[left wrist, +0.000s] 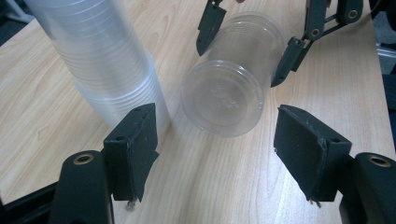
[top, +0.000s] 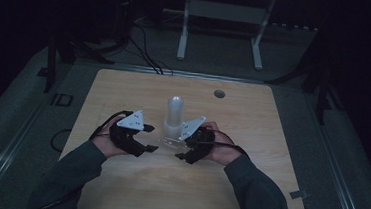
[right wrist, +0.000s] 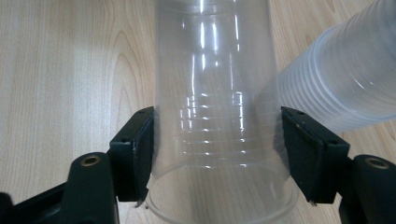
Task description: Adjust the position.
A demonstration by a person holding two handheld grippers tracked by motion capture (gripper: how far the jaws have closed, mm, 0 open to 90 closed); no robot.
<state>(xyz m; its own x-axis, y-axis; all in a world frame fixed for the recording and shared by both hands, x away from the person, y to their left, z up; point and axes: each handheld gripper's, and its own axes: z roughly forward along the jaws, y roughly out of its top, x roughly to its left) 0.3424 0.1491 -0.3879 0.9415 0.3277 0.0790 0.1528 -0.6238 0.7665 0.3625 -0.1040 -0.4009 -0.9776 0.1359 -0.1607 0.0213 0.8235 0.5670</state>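
Centrally, a single clear cup (right wrist: 219,116) lies on its side near the middle of the table (top: 116,189), gripped across its wall near the rim by the right gripper (right wrist: 217,158). Both pads press the plastic, so the jaws are closed on the cup at about its own width. In the left gripper view the same cup (left wrist: 229,88) presents its base toward the camera, with the right gripper (left wrist: 243,49) clamped on it from behind; held this way, the closed end is offered to the other hand.

Just beside it stands the stack (top: 174,118) of nested cups, upright and mouth down, its ribbed rims crowded at the bottom (left wrist: 102,60). Whether cup and stack touch cannot be told. The stack's place beside the cup suggests, as a judgement, that cups are being taken off or added one at a time.

Facing the cup's base, the left gripper (left wrist: 217,154) has its jaws spread wider than the cup and holds nothing; the cup lies ahead of the pads, not between them. That wide setting would let it close round the base without knocking it.

Both forearms enter from the near edge of the table, the left gripper (top: 138,138) and the right gripper (top: 190,145) flanking the stack.
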